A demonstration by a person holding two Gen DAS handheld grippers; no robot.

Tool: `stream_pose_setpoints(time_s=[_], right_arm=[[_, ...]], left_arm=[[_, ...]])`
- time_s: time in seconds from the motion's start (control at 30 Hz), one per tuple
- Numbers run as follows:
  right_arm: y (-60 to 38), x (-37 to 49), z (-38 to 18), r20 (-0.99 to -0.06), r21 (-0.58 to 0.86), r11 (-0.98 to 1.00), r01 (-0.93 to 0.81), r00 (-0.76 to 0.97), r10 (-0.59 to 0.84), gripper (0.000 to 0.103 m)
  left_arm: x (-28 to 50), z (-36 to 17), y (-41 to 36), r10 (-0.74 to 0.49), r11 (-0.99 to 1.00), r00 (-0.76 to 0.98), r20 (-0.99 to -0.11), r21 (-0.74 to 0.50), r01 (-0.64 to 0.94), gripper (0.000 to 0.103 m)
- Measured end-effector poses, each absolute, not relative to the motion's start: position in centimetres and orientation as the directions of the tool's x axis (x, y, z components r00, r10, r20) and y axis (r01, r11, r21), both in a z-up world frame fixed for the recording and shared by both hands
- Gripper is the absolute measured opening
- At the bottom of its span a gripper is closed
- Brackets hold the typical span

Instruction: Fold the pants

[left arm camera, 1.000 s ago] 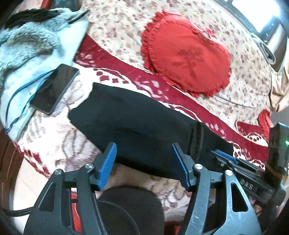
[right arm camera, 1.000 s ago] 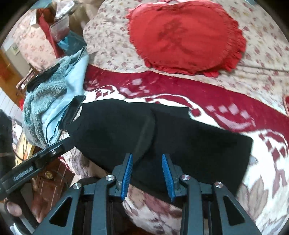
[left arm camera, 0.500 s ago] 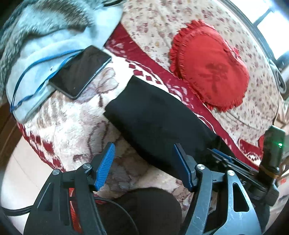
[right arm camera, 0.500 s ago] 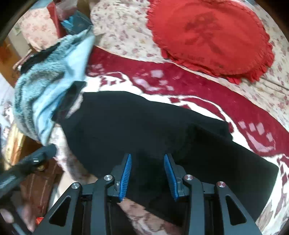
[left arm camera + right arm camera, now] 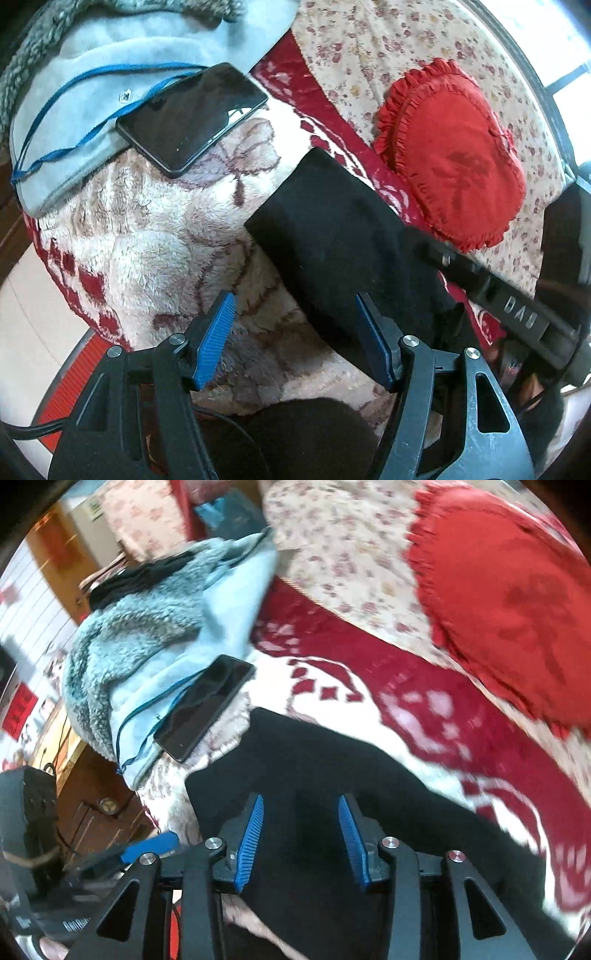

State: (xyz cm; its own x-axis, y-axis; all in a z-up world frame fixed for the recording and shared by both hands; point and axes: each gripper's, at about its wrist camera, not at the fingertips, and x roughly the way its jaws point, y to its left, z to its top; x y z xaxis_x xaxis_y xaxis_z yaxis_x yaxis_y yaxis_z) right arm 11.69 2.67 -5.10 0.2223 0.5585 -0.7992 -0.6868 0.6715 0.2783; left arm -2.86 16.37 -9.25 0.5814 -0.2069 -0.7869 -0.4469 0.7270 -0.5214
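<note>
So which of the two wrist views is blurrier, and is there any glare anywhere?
Right wrist view: motion blur smears the red cushion and the blanket pattern. Left wrist view: sharper, blown-out window at top right, a small reflection on the phone screen; fisheye bends both.

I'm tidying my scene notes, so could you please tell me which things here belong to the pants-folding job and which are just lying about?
Part of the job:
- folded black fabric pants
- left claw, open
- right claw, jaws opening, pants beneath

Lying about:
- black slab smartphone
- red frilled heart-shaped cushion
- pale blue fleece garment
- red-and-cream plush blanket
</note>
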Motion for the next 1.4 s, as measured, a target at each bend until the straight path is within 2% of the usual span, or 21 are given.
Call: stream_pose_setpoints(time_s=[0.27, 0.5, 0.8, 0.87, 1.07, 1.27, 1.3, 1.33, 1.37, 1.4], right_arm=[[7.5, 13.4, -4.9, -0.802, 0.197, 0.585, -0.787, 0.214, 0.558, 0.043], [9.1, 14.3, -6.3, -0.812, 0.227, 0.564, -0.794, 0.165, 0.559, 0.043], [9.8, 15.2, -7.1, -0.813, 0.234, 0.559, -0.795, 0.154, 0.561, 0.043], [10.0, 15.5, -7.3, -0.815, 0.233, 0.556, -0.798, 0.151, 0.559, 0.044], [10.3, 16.4, -8.3, -0.821, 0.246, 0.558, -0.792, 0.136, 0.555, 0.044], [10.8, 16.5, -9.0, -0.824, 0.222, 0.531, -0.818, 0.134, 0.551, 0.044], [10.8, 16.5, -9.1, -0.821, 0.222, 0.531, -0.818, 0.136, 0.554, 0.043], [10.8, 16.5, -9.1, -0.819, 0.223, 0.537, -0.813, 0.142, 0.556, 0.038], [10.7, 16.5, -9.2, -0.816, 0.225, 0.544, -0.808, 0.149, 0.559, 0.036], [10.6, 16.6, -9.3, -0.809, 0.234, 0.547, -0.803, 0.151, 0.568, 0.035]], left_arm=[[-1.5, -10.4, 16.5, -0.199, 0.727, 0.564, -0.802, -0.506, -0.463, 0.066], [-1.0, -11.2, 16.4, -0.200, 0.728, 0.546, -0.814, -0.497, -0.473, 0.066], [-0.1, -11.3, 16.3, -0.198, 0.721, 0.549, -0.812, -0.500, -0.480, 0.072], [0.1, -11.3, 16.2, -0.203, 0.715, 0.554, -0.807, -0.509, -0.480, 0.078], [0.4, -11.4, 16.0, -0.197, 0.712, 0.560, -0.804, -0.510, -0.482, 0.084], [0.6, -11.3, 15.8, -0.178, 0.710, 0.564, -0.806, -0.502, -0.493, 0.085], [0.7, -11.2, 15.8, -0.176, 0.712, 0.566, -0.806, -0.501, -0.492, 0.085], [0.7, -11.2, 15.8, -0.165, 0.715, 0.570, -0.805, -0.496, -0.492, 0.080], [0.7, -11.1, 15.8, -0.150, 0.717, 0.572, -0.806, -0.487, -0.498, 0.068], [0.6, -11.0, 16.0, -0.136, 0.718, 0.574, -0.808, -0.479, -0.505, 0.061]])
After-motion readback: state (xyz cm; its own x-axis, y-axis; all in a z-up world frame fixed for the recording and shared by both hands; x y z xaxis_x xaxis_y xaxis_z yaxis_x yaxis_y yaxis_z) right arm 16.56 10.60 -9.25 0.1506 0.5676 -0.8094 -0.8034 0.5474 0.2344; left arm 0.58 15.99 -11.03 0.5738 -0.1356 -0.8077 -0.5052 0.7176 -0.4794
